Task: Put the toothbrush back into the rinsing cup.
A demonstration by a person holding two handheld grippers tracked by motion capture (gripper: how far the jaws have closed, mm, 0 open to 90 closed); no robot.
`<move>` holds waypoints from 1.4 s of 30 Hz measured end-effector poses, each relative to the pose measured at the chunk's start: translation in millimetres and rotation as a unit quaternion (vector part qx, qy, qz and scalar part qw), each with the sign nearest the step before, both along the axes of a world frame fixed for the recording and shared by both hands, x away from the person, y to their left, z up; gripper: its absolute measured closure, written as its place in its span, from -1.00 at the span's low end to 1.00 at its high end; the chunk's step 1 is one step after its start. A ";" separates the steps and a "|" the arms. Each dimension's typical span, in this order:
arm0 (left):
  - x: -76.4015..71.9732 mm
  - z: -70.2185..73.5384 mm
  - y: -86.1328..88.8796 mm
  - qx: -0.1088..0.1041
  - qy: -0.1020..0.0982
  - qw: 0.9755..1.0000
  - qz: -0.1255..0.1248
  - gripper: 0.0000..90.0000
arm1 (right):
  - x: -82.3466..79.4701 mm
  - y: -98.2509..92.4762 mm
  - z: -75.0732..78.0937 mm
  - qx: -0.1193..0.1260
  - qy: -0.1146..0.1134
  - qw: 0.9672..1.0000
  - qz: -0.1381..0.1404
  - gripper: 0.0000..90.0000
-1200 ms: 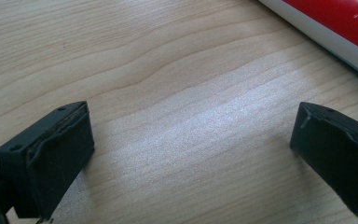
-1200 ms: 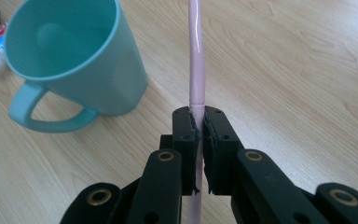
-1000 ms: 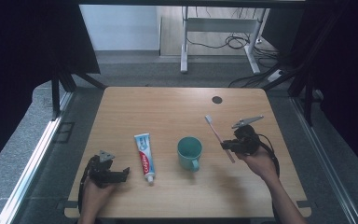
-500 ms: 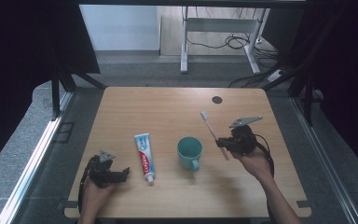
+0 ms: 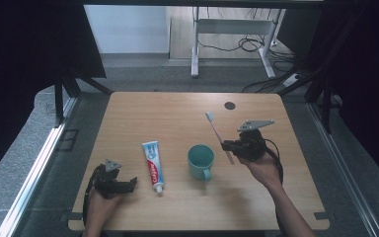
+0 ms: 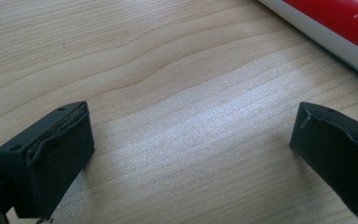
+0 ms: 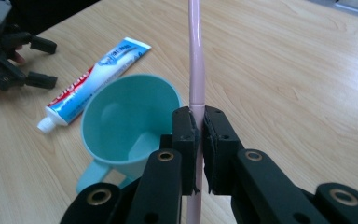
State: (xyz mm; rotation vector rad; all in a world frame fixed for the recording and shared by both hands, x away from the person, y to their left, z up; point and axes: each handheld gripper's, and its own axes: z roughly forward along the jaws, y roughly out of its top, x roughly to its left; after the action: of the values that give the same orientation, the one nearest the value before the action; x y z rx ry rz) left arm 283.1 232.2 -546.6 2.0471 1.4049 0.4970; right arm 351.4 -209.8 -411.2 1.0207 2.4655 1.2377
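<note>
Your right gripper [image 7: 198, 140] has its jaws clamped tight on the pink toothbrush [image 7: 196, 60], which pokes up past the rim of the teal cup [image 7: 121, 126], bristle end up and away over the table [image 5: 177, 113]. Your left gripper [image 5: 121, 185] sits low near the front edge with jaws spread wide and nothing between them, just beside the toothpaste tube [image 5: 153, 165]. Looks like the brush is lifted clear of the wood, though from above that's hard to say for sure.
</note>
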 end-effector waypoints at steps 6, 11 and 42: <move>0.0 0.1 0.0 0.000 0.000 1.000 0.000 -1.00 | 0.6 8.7 5.1 0.008 -0.006 1.000 0.007 0.85; 0.0 0.0 0.0 0.000 0.000 1.000 0.000 -1.00 | 1.0 14.9 9.0 0.012 -0.011 1.000 0.013 0.85; 0.0 0.1 0.0 0.000 0.000 1.000 0.000 -1.00 | 4.8 53.6 14.9 0.031 -0.024 0.998 0.038 0.85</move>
State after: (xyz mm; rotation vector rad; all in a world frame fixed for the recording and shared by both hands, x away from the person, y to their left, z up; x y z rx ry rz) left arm 283.2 232.2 -546.5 2.0470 1.4056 0.4961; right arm 356.3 -156.2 -396.3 0.9076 2.4640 1.3545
